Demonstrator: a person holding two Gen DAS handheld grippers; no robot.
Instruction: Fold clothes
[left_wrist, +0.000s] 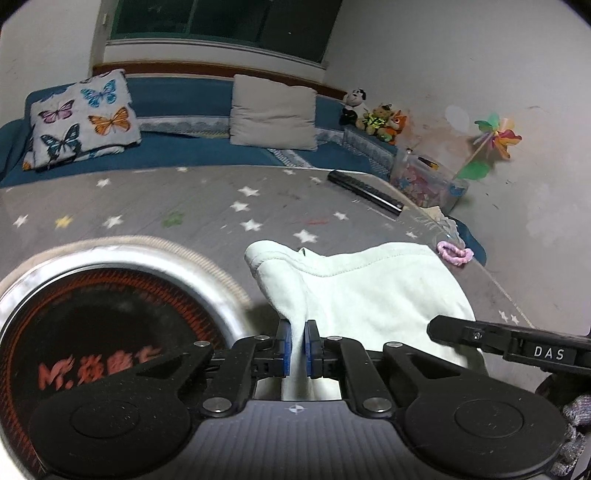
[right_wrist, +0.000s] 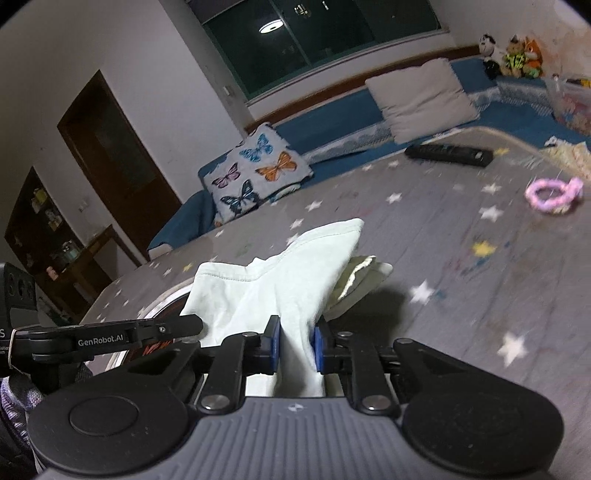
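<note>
I have both tongs, left (left_wrist: 297, 349) and right (right_wrist: 297, 347), clenched on the pale green garment (left_wrist: 369, 291), which stretches ahead over the surface (left_wrist: 184, 206).

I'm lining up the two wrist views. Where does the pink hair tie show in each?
Left wrist: hair tie lies right of centre, near the table's far right edge, just beyond the pale garment.
Right wrist: hair tie sits at the far right, upper middle, on the starry cloth.
Shared landmark: the black remote, farther back than the tie in both.
</note>
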